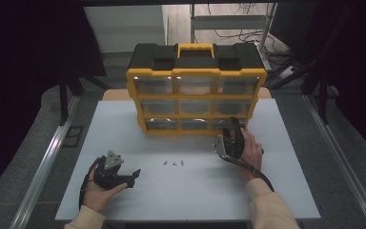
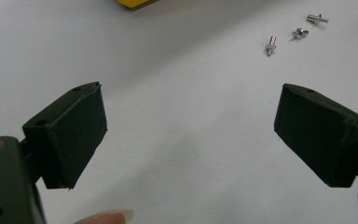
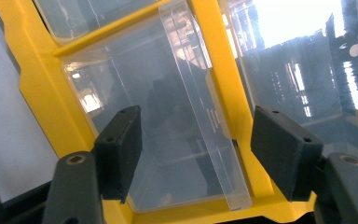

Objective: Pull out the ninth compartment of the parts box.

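At frame centre of the high view, a yellow organizer [image 1: 196, 95] stands on the white tabletop [image 1: 181, 186]. The right gripper [image 1: 232, 136] is at its bottom-right drawer [image 3: 168, 116]; in the right gripper view the jaws are spread either side of the clear drawer front, not pressing it. Lower left, the left gripper [image 1: 132, 177] sits in the left hand [image 1: 100, 191], jaws spread wide with bare tabletop between them. Three small screws [image 1: 173, 163] lie mid-table between the hands, at upper right in the left gripper view.
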